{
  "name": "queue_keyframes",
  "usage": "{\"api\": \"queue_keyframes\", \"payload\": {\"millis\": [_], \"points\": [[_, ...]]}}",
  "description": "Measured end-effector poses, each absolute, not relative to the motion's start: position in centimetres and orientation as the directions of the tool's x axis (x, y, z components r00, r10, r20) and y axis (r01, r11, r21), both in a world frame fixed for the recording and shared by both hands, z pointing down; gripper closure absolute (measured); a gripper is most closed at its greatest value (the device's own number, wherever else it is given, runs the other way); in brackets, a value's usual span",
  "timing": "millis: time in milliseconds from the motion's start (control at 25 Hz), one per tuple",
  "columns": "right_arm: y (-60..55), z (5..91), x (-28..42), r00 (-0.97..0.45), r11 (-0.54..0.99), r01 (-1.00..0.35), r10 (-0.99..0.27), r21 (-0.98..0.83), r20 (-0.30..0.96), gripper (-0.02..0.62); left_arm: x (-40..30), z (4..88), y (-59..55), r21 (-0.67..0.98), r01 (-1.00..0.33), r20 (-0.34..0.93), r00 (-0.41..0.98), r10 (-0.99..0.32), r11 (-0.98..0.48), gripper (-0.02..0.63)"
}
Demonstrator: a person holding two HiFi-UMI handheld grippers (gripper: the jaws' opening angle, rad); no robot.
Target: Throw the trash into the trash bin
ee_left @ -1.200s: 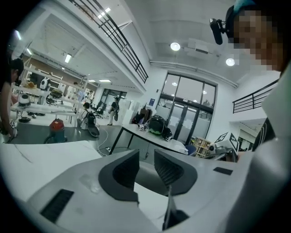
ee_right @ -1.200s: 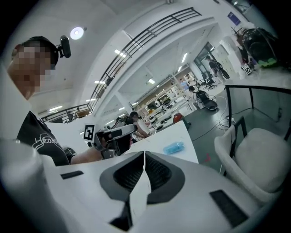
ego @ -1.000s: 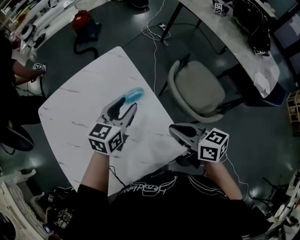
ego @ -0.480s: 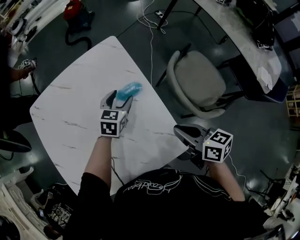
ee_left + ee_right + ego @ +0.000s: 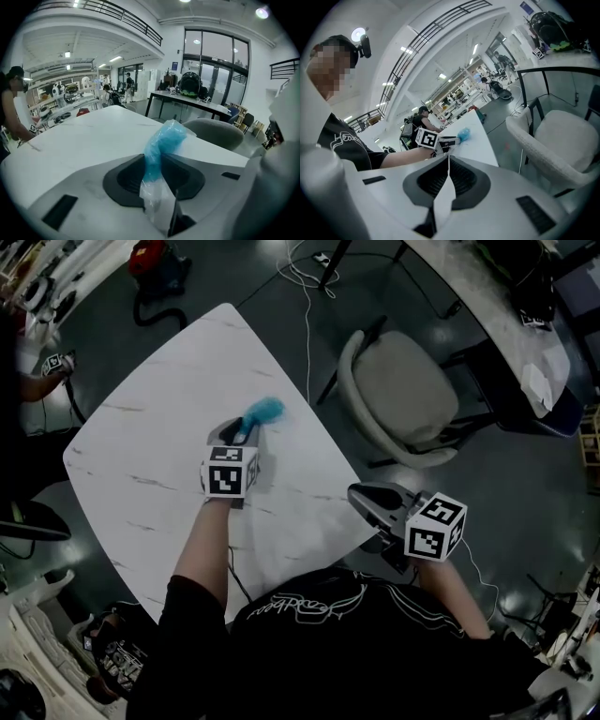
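Whereas left gripper (image 5: 242, 432) hung short of blue plastic bag (image 5: 267, 411) a second ago, now lowered onto it.
- Left jaws: just closing, pinching bag's near end.
- Bag: on white table (image 5: 150, 427), near edge facing chair (image 5: 408, 399).
- Right gripper (image 5: 356, 493): clenched, empty, off table's near corner.
- Task: pickup begun; trash bin out of view.

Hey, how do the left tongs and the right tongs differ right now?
The left tongs have just been closing and pinch the blue plastic bag; the right tongs are shut on nothing. The left tongs are over the white table; the right tongs hang past its edge, near the chair. Both are the same grey design.
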State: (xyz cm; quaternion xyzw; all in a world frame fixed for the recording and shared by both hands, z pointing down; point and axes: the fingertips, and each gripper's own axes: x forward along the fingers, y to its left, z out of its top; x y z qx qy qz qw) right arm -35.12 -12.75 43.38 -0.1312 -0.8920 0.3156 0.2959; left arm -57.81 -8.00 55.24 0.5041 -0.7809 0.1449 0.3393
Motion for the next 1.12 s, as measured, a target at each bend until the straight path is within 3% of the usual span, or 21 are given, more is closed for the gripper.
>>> {"api": "queue_keyframes", "payload": {"millis": [320,840,1120], "points": [[-13.1,41.8,-32.2,-0.81,0.779,0.045,0.395,-0.626,0.433,0.561,-56.4,53.5,-7.7,0.069,-0.89,0.684,-0.287,-0.671,0.452,0.569],[-12.7,39.8,-24.4,-0.852,0.789,0.014,0.331,-0.614,0.406,0.561,-49.7,46.1,-6.8,0.045,-0.901,0.572,-0.332,-0.75,0.433,0.586],[-12.7,38.6,-19.4,-0.883,0.799,-0.004,0.28,-0.602,0.377,0.561,-43.3,41.2,-6.0,0.181,-0.896,0.491,-0.275,-0.826,0.406,0.588]]}}
